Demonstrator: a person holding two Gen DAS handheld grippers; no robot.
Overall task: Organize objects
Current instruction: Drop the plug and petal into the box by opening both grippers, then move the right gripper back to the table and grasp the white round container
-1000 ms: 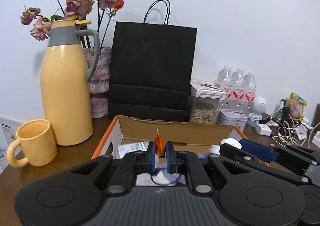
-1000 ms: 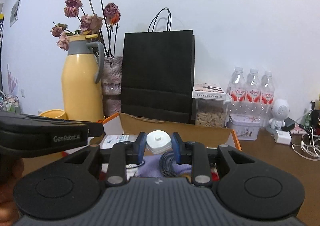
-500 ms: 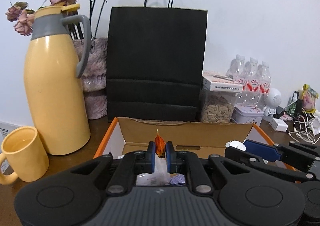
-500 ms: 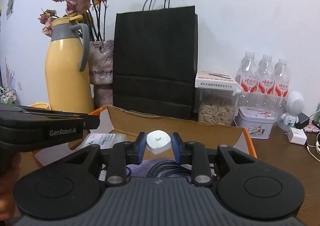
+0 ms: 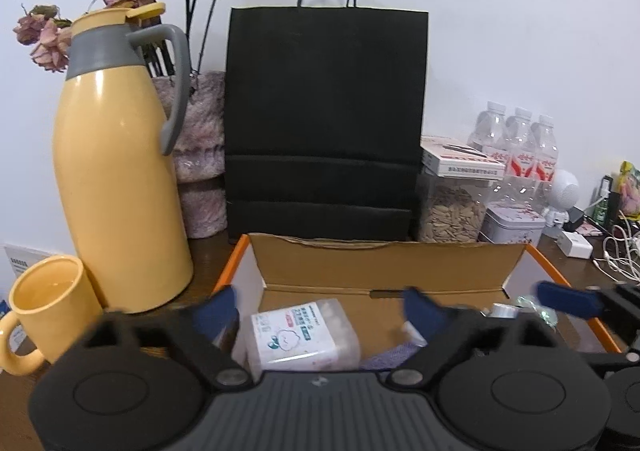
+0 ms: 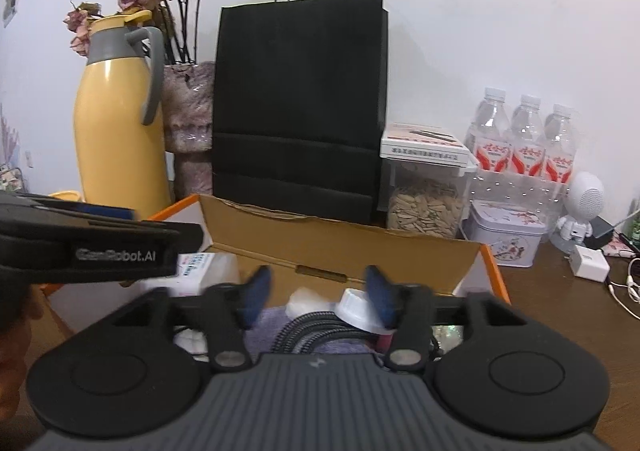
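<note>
My left tool and right tool have just sprung wide over the cardboard box, both empty; the white cap lies inside it. Tabletop clutter beside the box remains.

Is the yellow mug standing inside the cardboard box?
No, the yellow mug stands on the table outside the cardboard box, beside the yellow jug.

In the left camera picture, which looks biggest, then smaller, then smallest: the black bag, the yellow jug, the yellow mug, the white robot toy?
1. Black bag
2. Yellow jug
3. Yellow mug
4. White robot toy, though it stands farther back, so it may look smaller than it is.
</note>
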